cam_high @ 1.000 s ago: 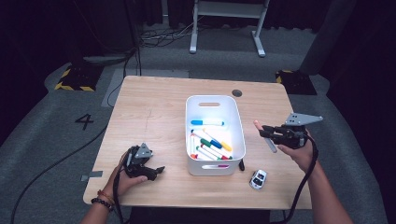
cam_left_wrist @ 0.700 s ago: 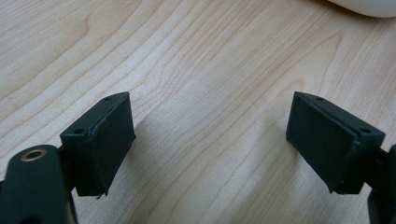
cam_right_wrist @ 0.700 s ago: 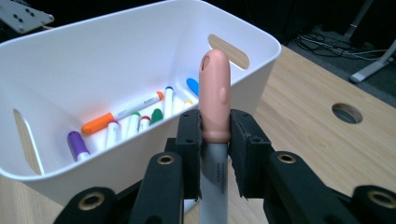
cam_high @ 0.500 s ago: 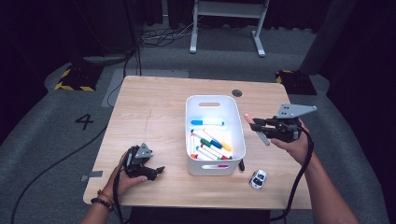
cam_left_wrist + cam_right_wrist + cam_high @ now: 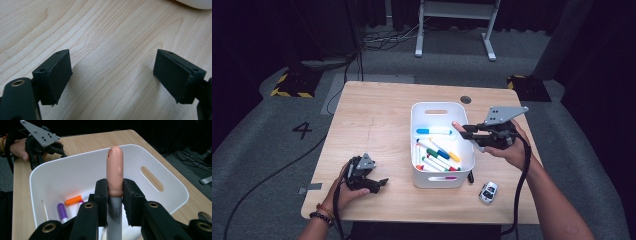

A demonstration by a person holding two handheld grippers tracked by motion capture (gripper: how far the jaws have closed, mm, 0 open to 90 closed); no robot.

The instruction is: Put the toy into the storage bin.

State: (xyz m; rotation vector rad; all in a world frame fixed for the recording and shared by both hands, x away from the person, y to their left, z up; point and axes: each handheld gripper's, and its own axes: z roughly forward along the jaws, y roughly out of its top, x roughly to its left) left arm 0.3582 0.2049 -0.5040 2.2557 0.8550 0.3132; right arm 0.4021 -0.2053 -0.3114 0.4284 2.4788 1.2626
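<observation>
My view shows a light wood tabletop (image 5: 377, 120) on grey carpet, the room behind dark. A white bin (image 5: 428, 109) of markers sits mid-table, a toy car (image 5: 488, 192) beside it. My right gripper (image 5: 464, 131) has its fingers clenched on a peach-capped marker (image 5: 114, 167), held over the bin. My left gripper (image 5: 379, 182) rests on the wood, fingers released. The marker's barrel is cut off below.

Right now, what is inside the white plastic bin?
The white plastic bin holds colour-capped markers: blue, green, orange, purple caps. The right tongs with a peach-capped marker hide part of its floor.
</observation>
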